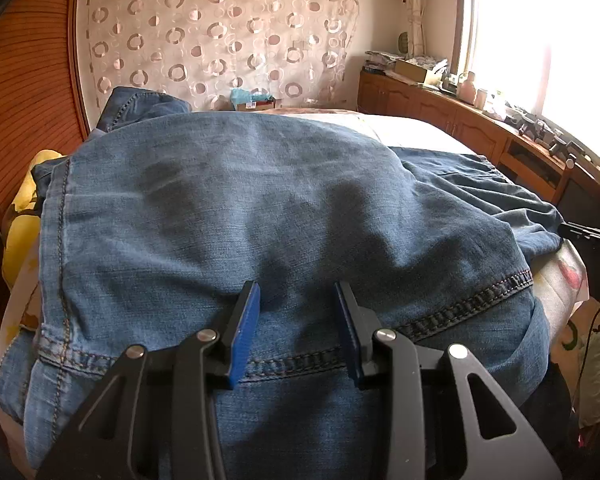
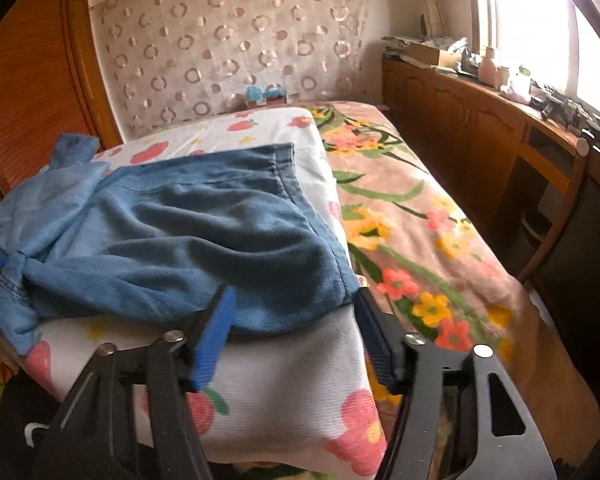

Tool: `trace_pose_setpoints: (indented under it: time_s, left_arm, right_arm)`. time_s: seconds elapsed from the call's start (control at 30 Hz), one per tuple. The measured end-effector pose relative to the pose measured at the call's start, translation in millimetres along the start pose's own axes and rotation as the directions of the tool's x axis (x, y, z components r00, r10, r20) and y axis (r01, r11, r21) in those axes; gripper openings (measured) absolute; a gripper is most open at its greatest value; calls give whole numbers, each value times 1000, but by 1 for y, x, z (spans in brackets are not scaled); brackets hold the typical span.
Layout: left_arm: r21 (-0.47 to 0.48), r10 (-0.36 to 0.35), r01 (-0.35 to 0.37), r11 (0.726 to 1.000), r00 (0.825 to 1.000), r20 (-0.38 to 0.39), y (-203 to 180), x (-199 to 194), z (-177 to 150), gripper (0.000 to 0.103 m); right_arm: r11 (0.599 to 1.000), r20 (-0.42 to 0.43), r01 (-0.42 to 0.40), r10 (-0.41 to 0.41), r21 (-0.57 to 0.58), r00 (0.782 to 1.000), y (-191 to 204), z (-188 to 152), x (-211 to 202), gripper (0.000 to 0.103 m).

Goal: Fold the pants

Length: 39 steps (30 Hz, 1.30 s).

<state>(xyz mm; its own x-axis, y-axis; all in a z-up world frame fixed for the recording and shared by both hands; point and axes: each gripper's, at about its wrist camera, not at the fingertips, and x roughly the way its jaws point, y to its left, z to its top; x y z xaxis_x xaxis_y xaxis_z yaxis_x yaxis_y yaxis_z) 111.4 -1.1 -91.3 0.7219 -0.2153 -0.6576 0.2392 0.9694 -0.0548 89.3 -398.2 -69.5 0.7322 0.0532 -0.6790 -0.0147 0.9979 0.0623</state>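
The left tool (image 1: 298,296) hangs spread apart over the blue denim pants (image 1: 260,208), blue pads straddling a stitched hem, gripping nothing. The pants lie bunched on a strawberry-print quilt (image 2: 292,380) on the bed. The right tool (image 2: 294,312) gapes at their right corner. No readable writing.

Left gripper (image 1: 298,300): matte black linkage arms with triangular cut-outs in the outer plates, joined by round silver pivot screws, four visible. Fingers (image 1: 244,332) are flat black bars faced with ribbed blue pads.

Right gripper (image 2: 296,312): same build, black arms, silver pivot heads, triangular and slotted cut-outs. One blue pad (image 2: 214,336) is bright and ridged; the opposite pad appears darker, possibly only shaded. No skin, sleeve or markings discernible on either unit.
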Motion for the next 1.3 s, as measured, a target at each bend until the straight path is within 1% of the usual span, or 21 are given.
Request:
trace_pose_setpoints:
  time_s: [0.03,0.07,0.1,0.27,0.33,0.4,0.53,0.63,0.67,0.7,0.77,0.83,0.87,0.93,1.0,1.1,1.3]
  left_arm:
    - [0,0,0,1000,1000,0,0,0,0,36]
    - [3,0,0,1000,1000,0,0,0,0,36]
    - [4,0,0,1000,1000,0,0,0,0,36]
    - [3,-3,3,1000,1000,4,0,-1,0,36]
    - [3,-1,1,1000,1000,3,0,-1,0,36]
    - [3,-1,1,1000,1000,3,0,0,0,36]
    - [7,-3,3,1000,1000,7,0,-1,0,36]
    - [9,-1,1,1000,1000,7,0,-1,0,36]
    - [9,-2,2,1000,1000,7,0,-1,0,36]
    - [10,-2,2,1000,1000,7,0,-1,0,36]
    - [11,-3,3,1000,1000,4,0,-2,0,36]
    - [17,-1,1,1000,1000,-2,-1,-4,2,36]
    - [20,0,0,1000,1000,-7,-1,-4,2,36]
    - [21,-1,2,1000,1000,-19,-1,-7,5,36]
    - [20,-4,4,1000,999,-32,-1,-11,8,36]
    - [10,-18,18,1000,1000,-22,-1,-20,13,36]
    - [8,-18,18,1000,1000,18,-2,-39,18,36]
  right_arm:
    - [1000,-4,4,-4,-1,1000,-1,0,2,55]
    - [1000,-3,13,-13,-1,1000,-2,-1,3,50]
    - [1000,0,19,-19,-1,1000,-2,-1,3,48]
    - [999,-9,27,-27,18,1000,-5,1,7,47]
    - [999,2,27,-27,25,1000,-6,3,6,44]
    - [999,20,24,-24,25,1000,-5,5,2,44]
    - [1000,40,-10,9,25,999,-3,9,-2,44]
    - [999,33,-35,34,29,999,-1,13,2,43]
    - [999,29,-37,36,27,999,-1,14,4,42]
    - [999,24,-32,31,23,999,0,14,6,28]
    - [1000,8,-6,6,-5,1000,5,14,11,7]
    - [1000,17,-23,23,-9,1000,5,14,10,3]
    - [999,17,-40,41,-10,999,5,14,9,2]
    - [999,29,-45,46,-13,999,7,16,5,1]
    - [997,53,-73,73,-10,996,9,21,-1,1]
    - [994,90,-103,105,-29,990,19,31,-14,0]
    - [981,122,-164,176,-108,977,52,47,-36,0]
